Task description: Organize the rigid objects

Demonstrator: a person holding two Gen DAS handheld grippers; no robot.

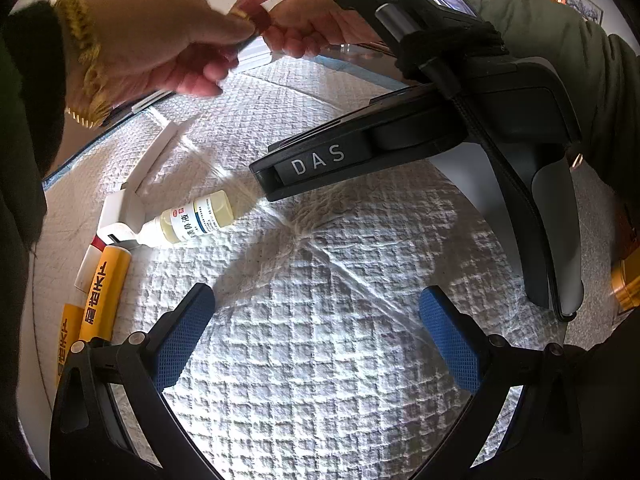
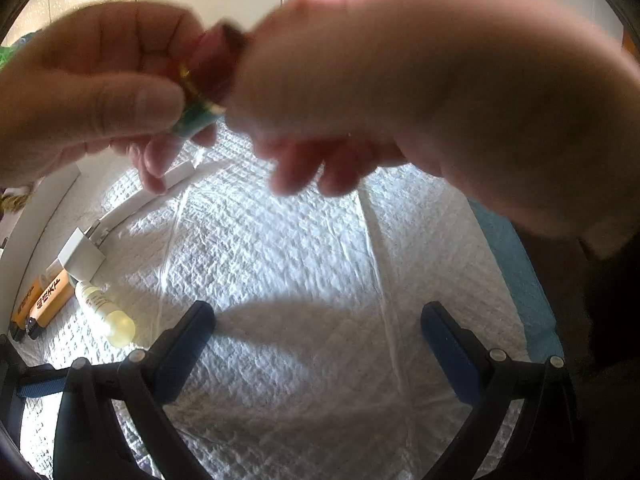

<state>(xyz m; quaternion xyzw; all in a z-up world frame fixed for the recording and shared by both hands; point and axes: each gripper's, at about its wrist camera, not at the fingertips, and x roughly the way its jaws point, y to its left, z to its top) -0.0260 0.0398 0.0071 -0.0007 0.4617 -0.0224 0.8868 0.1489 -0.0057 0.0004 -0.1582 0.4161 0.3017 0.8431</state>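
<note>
Hands [image 2: 100, 92] are doing the work at this moment, not the tools: two bare hands pinch a small reddish thing with a green end [image 2: 200, 120] above the white quilted pad [image 1: 320, 340], and it is too blurred to name. My guess is that the step in hand is fiddling with or handing over this small piece before it joins the row at the pad's left edge.

Both pairs of tongs gape wide and hold nothing: the left tongs [image 1: 316, 336] hang over bare pad, the right tongs [image 2: 318, 344] likewise (the right tool's black body shows in the left view, lying across the upper right).

Next, I judge, the piece must come down onto the pad within reach, then one pair of tongs must close squarely on it; it looks small, so a centred grip matters.

Counted along the left edge: one small bottle [image 1: 192, 220] of pale liquid lying on its side, two yellow tubes [image 1: 105, 292] side by side, one white box [image 1: 116, 216], one long white strip [image 1: 158, 152]
</note>
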